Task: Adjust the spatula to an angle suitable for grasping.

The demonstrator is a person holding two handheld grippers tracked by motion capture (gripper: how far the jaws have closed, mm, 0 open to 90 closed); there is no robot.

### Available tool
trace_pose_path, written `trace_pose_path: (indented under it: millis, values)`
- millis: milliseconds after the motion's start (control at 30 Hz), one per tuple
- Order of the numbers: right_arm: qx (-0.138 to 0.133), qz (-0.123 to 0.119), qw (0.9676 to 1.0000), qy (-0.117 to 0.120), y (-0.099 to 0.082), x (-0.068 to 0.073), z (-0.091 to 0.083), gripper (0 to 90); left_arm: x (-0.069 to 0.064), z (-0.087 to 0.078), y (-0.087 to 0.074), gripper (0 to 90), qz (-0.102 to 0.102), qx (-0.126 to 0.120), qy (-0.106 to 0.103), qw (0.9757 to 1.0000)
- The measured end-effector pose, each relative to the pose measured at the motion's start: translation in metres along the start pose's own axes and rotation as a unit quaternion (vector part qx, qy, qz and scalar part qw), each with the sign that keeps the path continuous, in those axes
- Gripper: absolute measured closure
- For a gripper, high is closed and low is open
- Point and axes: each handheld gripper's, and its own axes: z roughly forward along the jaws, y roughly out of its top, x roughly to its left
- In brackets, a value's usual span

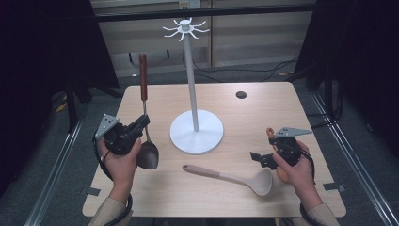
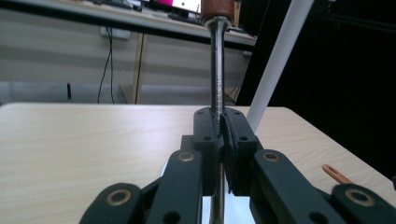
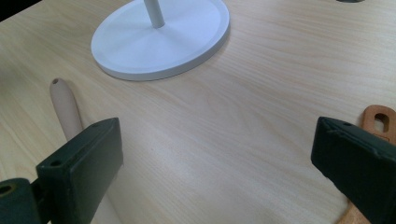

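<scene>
A light wooden table (image 1: 263, 108) carries a white rack (image 1: 195, 132). The left gripper (image 1: 143, 123) clamps the dark ladle (image 1: 147, 153) by its metal shaft. The right gripper (image 1: 258, 158) stands wide, holding nothing.

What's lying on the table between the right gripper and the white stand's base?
Bare tabletop between the open right gripper and the stand's base, seen in the right gripper view; the beige ladle lies nearer the person, high view.

Orange utensil (image 1: 270, 133) mostly hidden — behind the right gripper (image 1: 259, 159).
</scene>
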Motion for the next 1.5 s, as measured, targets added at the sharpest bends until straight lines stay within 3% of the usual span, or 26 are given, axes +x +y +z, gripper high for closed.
trace_pose_path:
  millis: [100,200,233,533,867,1167,1267,1500]
  values:
    - [0.0,-0.001,1.0,0.0,0.0,0.0,0.0,2.0,-0.01,-0.002,0.004,85.0,0.029,-0.01,0.005,0.9995]
    - [0.0,0.001,1.0,-0.001,0.0,0.0,-0.001,2.0,-0.015,-0.002,0.005,85.0,0.033,-0.015,0.004,0.9993]
    - [0.0,0.001,1.0,-0.002,-0.001,0.0,-0.001,2.0,-0.018,-0.002,0.006,85.0,0.049,-0.013,0.006,0.9987]
    - [0.001,0.004,1.0,-0.003,-0.001,-0.001,-0.001,2.0,-0.039,-0.008,0.016,85.0,0.069,-0.038,-0.013,0.9968]
    - [0.004,0.004,1.0,-0.003,-0.003,-0.001,0.0,2.0,-0.053,-0.01,0.02,85.0,0.076,-0.06,-0.027,0.995]
    - [0.006,0.004,1.0,-0.002,-0.003,0.0,0.001,2.0,-0.063,-0.01,0.025,84.9,0.084,-0.064,-0.052,0.993]
    - [0.004,0.002,1.0,-0.001,-0.002,0.001,0.002,2.0,-0.066,-0.009,0.026,85.0,0.097,-0.064,-0.054,0.9918]
    - [0.009,0.006,0.9999,0.0,-0.003,0.002,0.004,2.0,-0.072,-0.002,0.029,85.0,0.1,-0.066,-0.056,0.9912]
